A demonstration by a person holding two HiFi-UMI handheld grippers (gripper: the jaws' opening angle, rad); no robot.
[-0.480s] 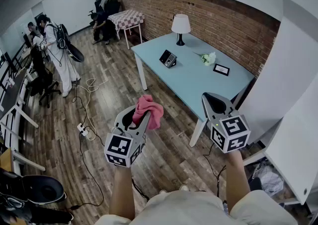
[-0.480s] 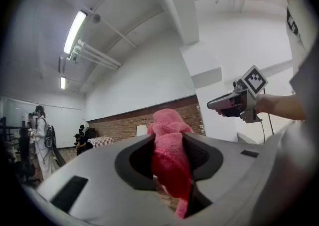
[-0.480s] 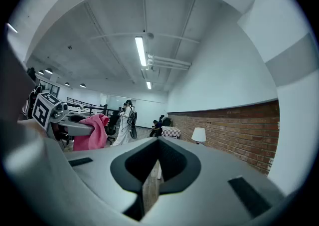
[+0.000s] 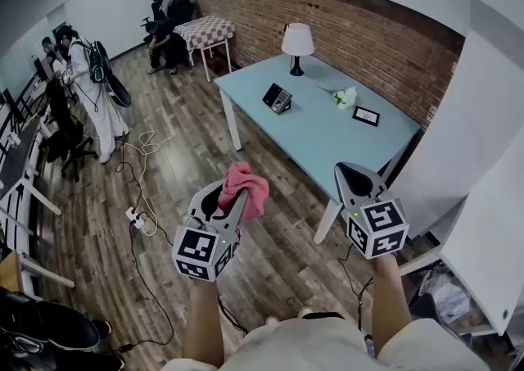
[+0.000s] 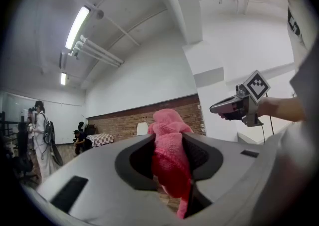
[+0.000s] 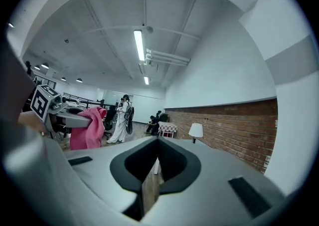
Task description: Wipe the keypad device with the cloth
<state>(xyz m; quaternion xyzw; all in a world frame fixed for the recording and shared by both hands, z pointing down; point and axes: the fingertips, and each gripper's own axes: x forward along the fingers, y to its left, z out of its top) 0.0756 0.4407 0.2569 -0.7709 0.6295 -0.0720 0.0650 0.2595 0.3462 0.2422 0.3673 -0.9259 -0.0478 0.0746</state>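
Pink cloth (image 4: 246, 184) pinched in the left gripper (image 4: 230, 199), well apart from the keypad device (image 4: 277, 98).
Cloth runs lengthwise between the closed jaws, bunched above the tips with a tail hanging below, over wooden floor. Right gripper (image 4: 353, 176) has its jaws together on nothing, held beside the near corner of the light blue table (image 4: 323, 142). The device sits near the table's far left end, just inside the long left edge, its long axis roughly along the table's length and its face tilted up. Bare tabletop lies all round it. A lamp (image 4: 297, 46) stands behind it, and white flowers (image 4: 344, 97) and a small dark frame (image 4: 365, 115) lie to its right. Cables (image 4: 139, 166) trail across the floor on the left, where people (image 4: 86, 87) stand.
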